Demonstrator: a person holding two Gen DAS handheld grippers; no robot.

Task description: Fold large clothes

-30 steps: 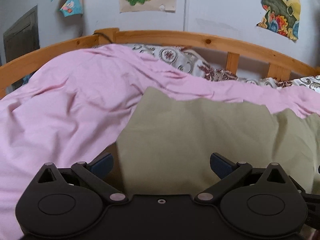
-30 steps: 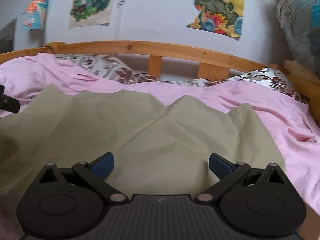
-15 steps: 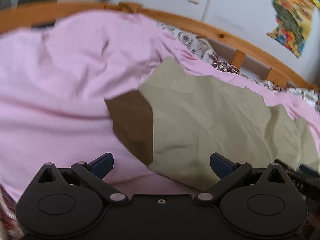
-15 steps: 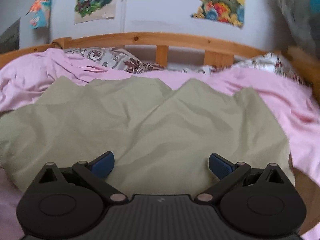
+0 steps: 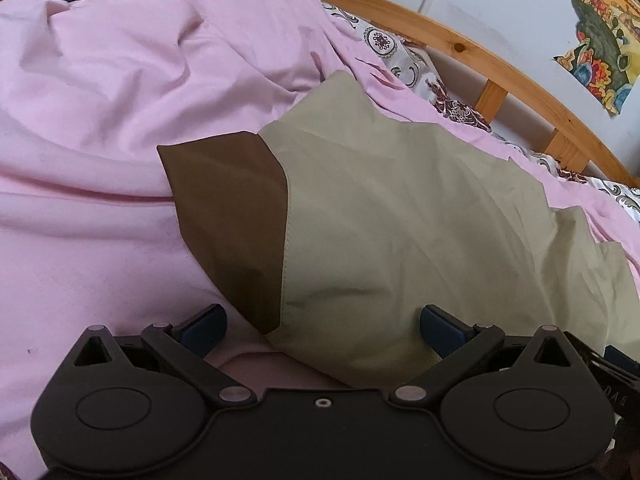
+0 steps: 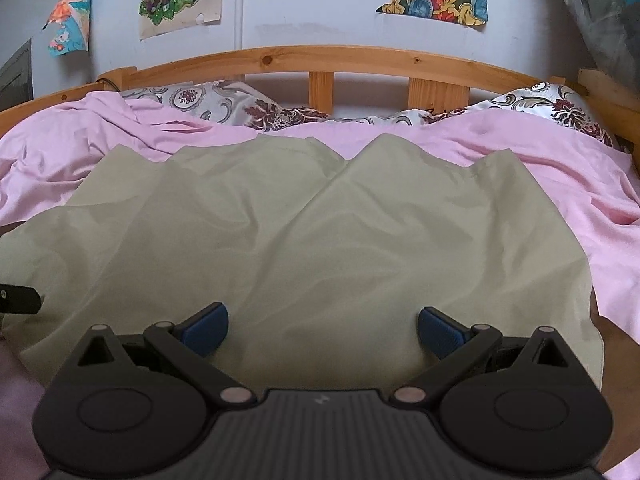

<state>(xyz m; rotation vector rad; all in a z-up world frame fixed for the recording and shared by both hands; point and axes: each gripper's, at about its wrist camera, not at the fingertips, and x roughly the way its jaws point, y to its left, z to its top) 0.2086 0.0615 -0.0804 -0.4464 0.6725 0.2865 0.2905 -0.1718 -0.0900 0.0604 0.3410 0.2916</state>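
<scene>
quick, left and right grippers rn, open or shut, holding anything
Left gripper: open, holding nothing, over the khaki garment.
Right gripper: open, holding nothing, over the same garment.

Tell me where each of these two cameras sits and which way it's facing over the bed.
Left wrist: rides on the left gripper, angled toward the brown panel at one edge of the olive-green fabric garment; its open blue-padded fingers show.
Right wrist: rides on the right gripper, facing the curved wooden bed rail squarely across the garment; its open fingers show.
Shared: garment, pink crumpled bedsheet, rail, patterned pillows.
</scene>
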